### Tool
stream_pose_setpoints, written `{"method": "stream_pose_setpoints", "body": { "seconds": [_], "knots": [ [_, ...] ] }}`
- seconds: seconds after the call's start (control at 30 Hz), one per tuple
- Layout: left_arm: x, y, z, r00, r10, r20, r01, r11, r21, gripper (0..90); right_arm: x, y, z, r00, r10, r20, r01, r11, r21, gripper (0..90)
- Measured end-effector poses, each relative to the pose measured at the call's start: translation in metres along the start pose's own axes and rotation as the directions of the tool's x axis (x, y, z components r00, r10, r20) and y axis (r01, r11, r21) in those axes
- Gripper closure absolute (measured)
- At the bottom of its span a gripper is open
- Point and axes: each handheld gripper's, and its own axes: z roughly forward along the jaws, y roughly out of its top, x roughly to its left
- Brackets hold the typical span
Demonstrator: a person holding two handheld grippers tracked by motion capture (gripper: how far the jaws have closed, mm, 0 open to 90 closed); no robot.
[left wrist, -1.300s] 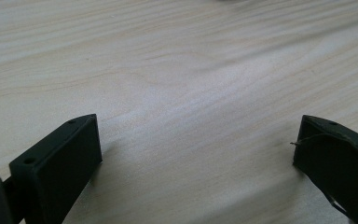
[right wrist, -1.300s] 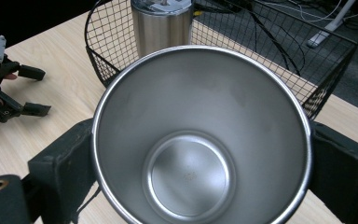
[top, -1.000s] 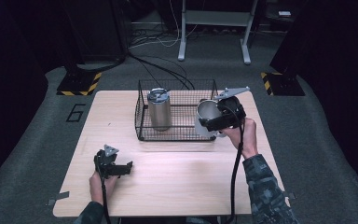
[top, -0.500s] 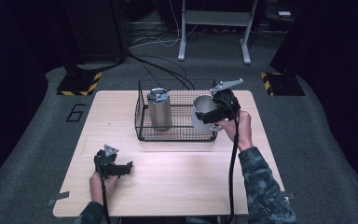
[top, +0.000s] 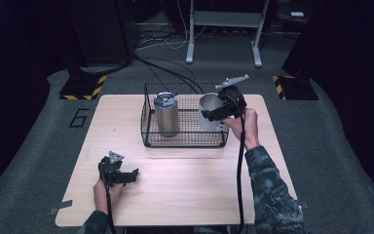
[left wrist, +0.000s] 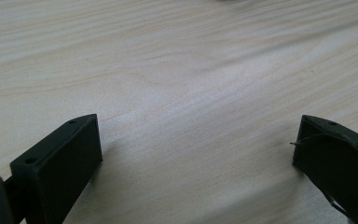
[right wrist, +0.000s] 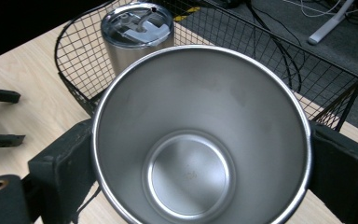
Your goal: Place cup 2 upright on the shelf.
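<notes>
A pale wooden counter (top: 185, 180) carries one wire basket (top: 182, 141). The right tool (top: 217, 113) is clamped on the open steel cup (right wrist: 200, 140), tilted over the basket's right end beside one lidded tumbler (top: 166, 113). The left tool (top: 126, 176) rests well away (jaws apart, empty).

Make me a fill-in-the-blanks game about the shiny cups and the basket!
1. The right tongs squeeze the open steel cup that has no ____.
2. The lidded cup stands inside the wire ____.
3. The left tongs hang open over the bare wooden ____.

Missing words: lid; basket; table
</notes>
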Motion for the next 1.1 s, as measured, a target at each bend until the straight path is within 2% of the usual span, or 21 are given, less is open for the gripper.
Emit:
{"method": "stream_pose_setpoints", "body": {
  "seconds": [0.1, 0.17, 0.2, 0.23, 0.3, 0.6, 0.63, 1.1],
  "knots": [
    [0.0, 0.0, 0.0, 1.0, 0.0, 0.0, 0.0, 1.0, 0.0, 0.7, -0.002, 0.002, 0.004, 0.9999, 0.015, 0.003, -0.015, 1.0, 0.008, 5.9],
    [0.0, 0.0, 0.0, 1.0, 0.0, 0.0, 0.0, 1.0, 0.0, 0.7, -0.004, 0.003, 0.008, 1.0, 0.007, 0.007, -0.007, 1.0, 0.008, 5.9],
    [0.0, 0.0, 0.0, 1.0, 0.0, 0.0, 0.0, 1.0, 0.0, 0.7, -0.003, 0.004, 0.009, 0.9996, 0.028, 0.009, -0.028, 1.0, 0.013, 5.9],
    [0.0, 0.0, 0.0, 1.0, 0.002, 0.0, -0.002, 1.0, -0.003, 0.9, -0.005, 0.004, 0.011, 0.9999, 0.011, 0.01, -0.011, 1.0, 0.007, 5.9],
    [0.0, 0.0, 0.0, 1.0, 0.003, 0.003, -0.003, 1.0, 0.003, 1.0, -0.006, 0.005, 0.015, 0.9999, 0.009, 0.011, -0.009, 1.0, 0.015, 5.9],
    [0.0, 0.0, 0.0, 1.0, 0.002, 0.001, -0.002, 1.0, -0.001, 1.0, -0.012, 0.006, 0.034, 0.9989, 0.035, 0.032, -0.036, 0.999, 0.034, 5.9],
    [0.0, 0.0, 0.0, 1.0, 0.002, 0.001, -0.002, 1.0, -0.001, 1.0, -0.014, 0.006, 0.035, 0.9994, 0.015, 0.032, -0.016, 0.999, 0.045, 5.9],
    [0.0, 0.0, 0.0, 1.0, 0.002, 0.0, -0.002, 1.0, -0.002, 1.1, -0.023, 0.007, 0.062, 0.9966, 0.056, 0.06, -0.06, 0.996, 0.069, 5.9]
  ]
}}
